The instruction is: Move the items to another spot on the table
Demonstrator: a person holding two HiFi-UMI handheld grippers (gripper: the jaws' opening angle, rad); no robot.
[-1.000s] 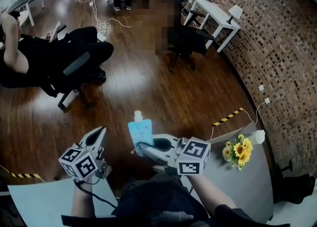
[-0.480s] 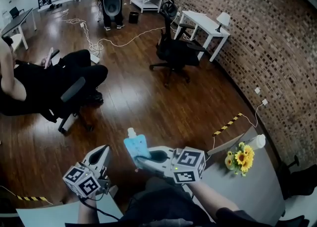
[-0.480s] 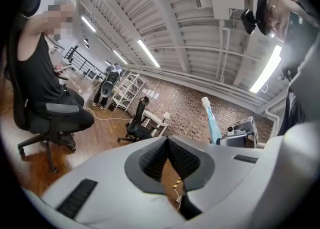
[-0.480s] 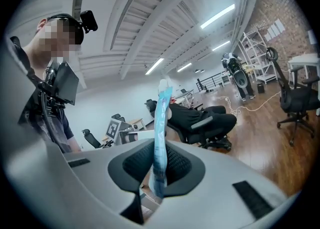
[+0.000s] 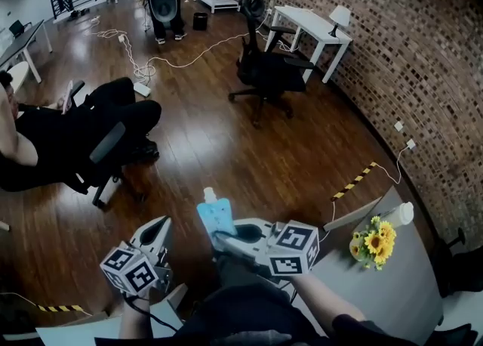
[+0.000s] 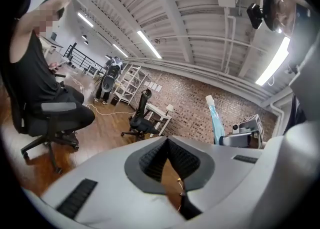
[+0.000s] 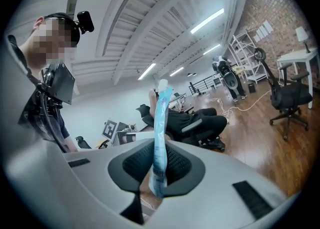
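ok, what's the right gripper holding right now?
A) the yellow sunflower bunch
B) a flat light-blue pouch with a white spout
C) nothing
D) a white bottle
B: in the right gripper view, the right gripper has its fingers pinched on the flat light-blue pouch with a white spout, which stands upright between them.

The right gripper [image 5: 218, 237], carrying the blue pouch [image 5: 216, 214], and the left gripper [image 5: 160, 225] beside it both sit a little farther from the sunflowers [image 5: 373, 242] than a second ago. The head view swings with them. The grey tabletop [image 5: 64, 335] on the far side of the grippers from the sunflowers, broad a second ago, shrinks to a thin strip at the lower edge, and the sunflowers themselves lie slightly lower and further right in view.
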